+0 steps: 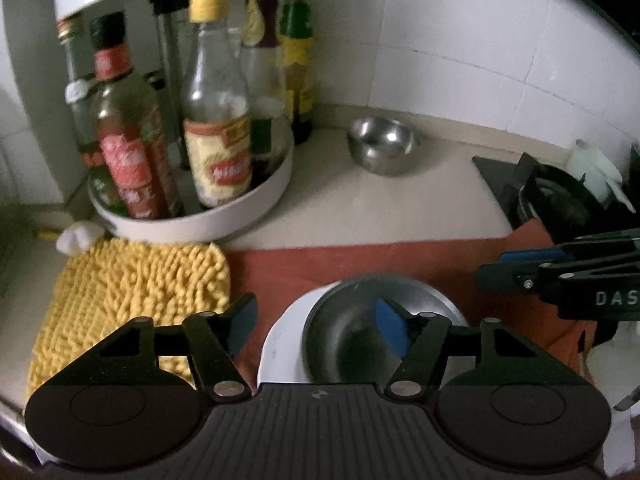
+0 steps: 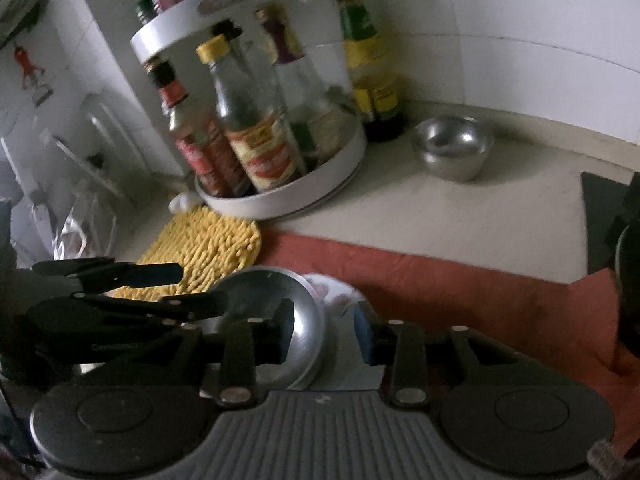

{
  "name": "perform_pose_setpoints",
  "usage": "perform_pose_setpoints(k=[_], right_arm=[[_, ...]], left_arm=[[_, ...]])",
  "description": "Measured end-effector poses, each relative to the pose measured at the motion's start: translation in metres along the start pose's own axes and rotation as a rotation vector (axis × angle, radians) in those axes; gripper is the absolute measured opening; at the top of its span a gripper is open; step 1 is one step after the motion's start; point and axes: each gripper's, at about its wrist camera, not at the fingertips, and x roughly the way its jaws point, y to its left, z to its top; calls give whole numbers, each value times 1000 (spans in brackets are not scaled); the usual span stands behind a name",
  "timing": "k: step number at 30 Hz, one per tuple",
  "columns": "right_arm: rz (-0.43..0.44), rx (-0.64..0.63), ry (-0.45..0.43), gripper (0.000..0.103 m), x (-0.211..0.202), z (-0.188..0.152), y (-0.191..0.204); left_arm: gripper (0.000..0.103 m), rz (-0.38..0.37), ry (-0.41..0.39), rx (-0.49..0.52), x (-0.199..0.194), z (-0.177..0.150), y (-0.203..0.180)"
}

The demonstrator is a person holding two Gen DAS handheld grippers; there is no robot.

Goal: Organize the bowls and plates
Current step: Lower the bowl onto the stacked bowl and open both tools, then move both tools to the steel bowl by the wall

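Observation:
A shallow steel dish point(image 1: 352, 332) rests on a white plate point(image 1: 280, 344) on the red cloth point(image 1: 360, 260). My left gripper point(image 1: 316, 324) is open over their left side, one pad inside the dish and the other off the plate's edge above the cloth. My right gripper point(image 2: 325, 334) is open astride the right rim of the steel dish point(image 2: 276, 292), its right pad over the flower-patterned white plate point(image 2: 336, 292); a gap shows at both pads. Each gripper is visible side-on in the other's view: right gripper point(image 1: 500, 268), left gripper point(image 2: 180, 288). A small steel bowl point(image 1: 380, 144) point(image 2: 452, 148) stands by the back wall.
A white turntable rack point(image 1: 192, 216) full of sauce bottles stands at the back left, with a yellow shaggy mat point(image 1: 132, 292) in front of it. A black stove point(image 1: 552, 200) lies to the right. Plastic bags point(image 2: 80, 224) sit at the far left.

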Motion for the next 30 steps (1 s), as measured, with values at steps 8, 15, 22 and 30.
perform_pose_setpoints(k=[8, 15, 22, 30], right_arm=[[-25, 27, -17, 31, 2, 18, -25], [-48, 75, -31, 32, 5, 37, -64], [-72, 98, -30, 33, 15, 59, -109], [-95, 113, -34, 35, 32, 92, -156]], left_arm=[[75, -25, 6, 41, 26, 32, -23], [79, -27, 21, 70, 58, 68, -43], [84, -20, 43, 108, 98, 101, -70], [85, 2, 89, 101, 147, 133, -86]])
